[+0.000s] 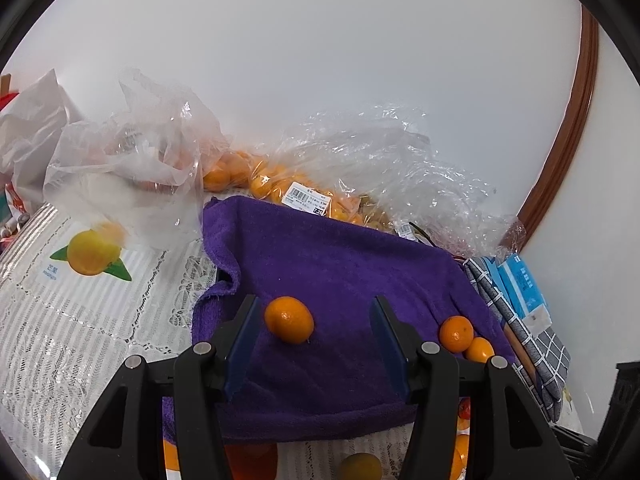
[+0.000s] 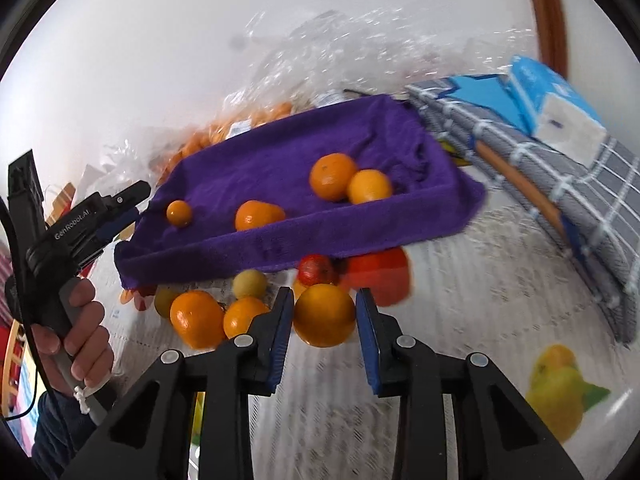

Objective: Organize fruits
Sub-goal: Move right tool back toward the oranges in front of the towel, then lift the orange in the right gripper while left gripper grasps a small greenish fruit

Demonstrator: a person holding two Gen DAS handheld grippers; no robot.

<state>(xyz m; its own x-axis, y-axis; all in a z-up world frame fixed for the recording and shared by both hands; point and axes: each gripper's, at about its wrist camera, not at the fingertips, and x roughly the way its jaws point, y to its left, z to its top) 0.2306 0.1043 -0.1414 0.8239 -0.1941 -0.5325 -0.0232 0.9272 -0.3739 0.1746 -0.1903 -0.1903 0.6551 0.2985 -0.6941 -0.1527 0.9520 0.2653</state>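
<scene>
A purple towel-lined tray (image 1: 340, 272) (image 2: 304, 152) holds several small oranges. In the left wrist view my left gripper (image 1: 314, 344) is open over the tray, with one orange (image 1: 289, 319) lying on the towel between its fingers, and two more oranges (image 1: 456, 333) at the right. In the right wrist view my right gripper (image 2: 323, 334) is shut on a large orange (image 2: 324, 315) in front of the tray. The left gripper (image 2: 116, 210) also shows there, held in a hand at the tray's left end. Loose oranges (image 2: 198, 318) and red fruits (image 2: 316, 270) lie below the tray's front edge.
Clear plastic bags (image 1: 352, 184) of oranges lie behind the tray by the white wall. A checked grey cloth (image 2: 552, 168) with a blue tissue pack (image 2: 560, 104) lies to the right. The table has a lace cloth (image 1: 80, 320) with printed lemons (image 2: 556, 392).
</scene>
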